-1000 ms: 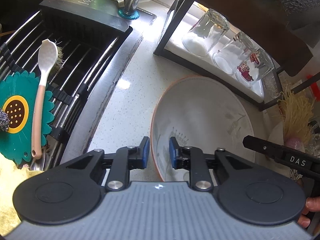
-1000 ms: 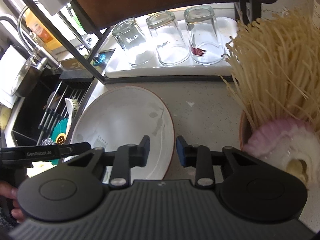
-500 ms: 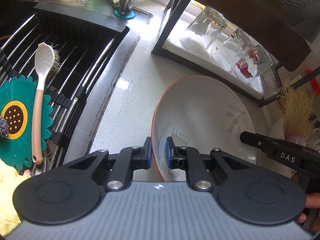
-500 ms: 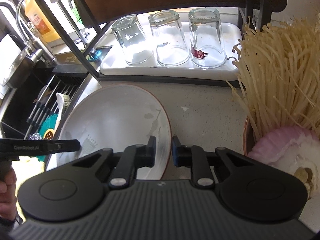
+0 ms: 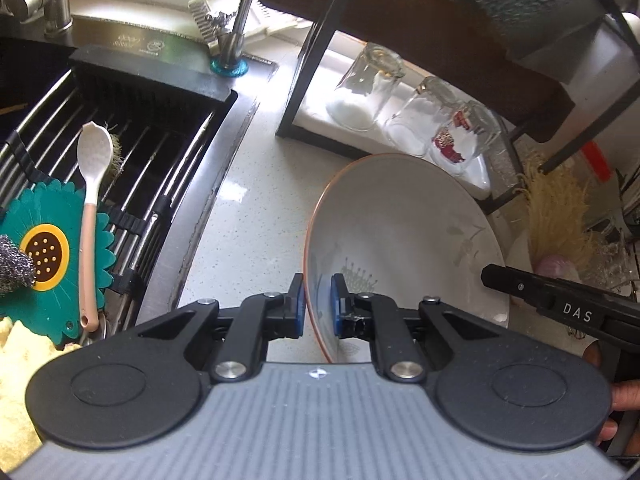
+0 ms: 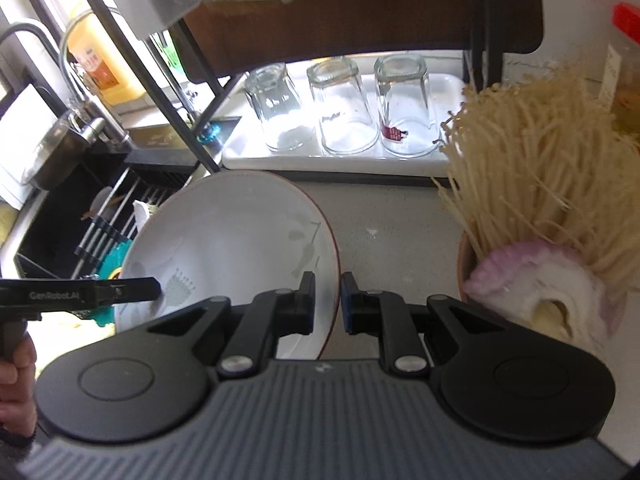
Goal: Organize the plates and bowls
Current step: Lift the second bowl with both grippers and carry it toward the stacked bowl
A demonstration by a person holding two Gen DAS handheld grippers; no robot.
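The white plate (image 5: 404,236) is now clenched at opposite rims by the left gripper (image 5: 318,304) and right gripper (image 6: 327,304), jaws newly closed, ready for lifting.

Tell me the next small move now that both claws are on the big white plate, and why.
Probably lift straight up together, evenly. The left claw and right claw pinch opposite edges of the white orange-rimmed ceramic plate, and the upturned clear glasses and bundle of pale enoki mushrooms stand close by.

left tongs (image 5: 318,304): closed onto plate (image 5: 400,220) rim | right tongs (image 6: 327,304): same | plate: lifted, tilted
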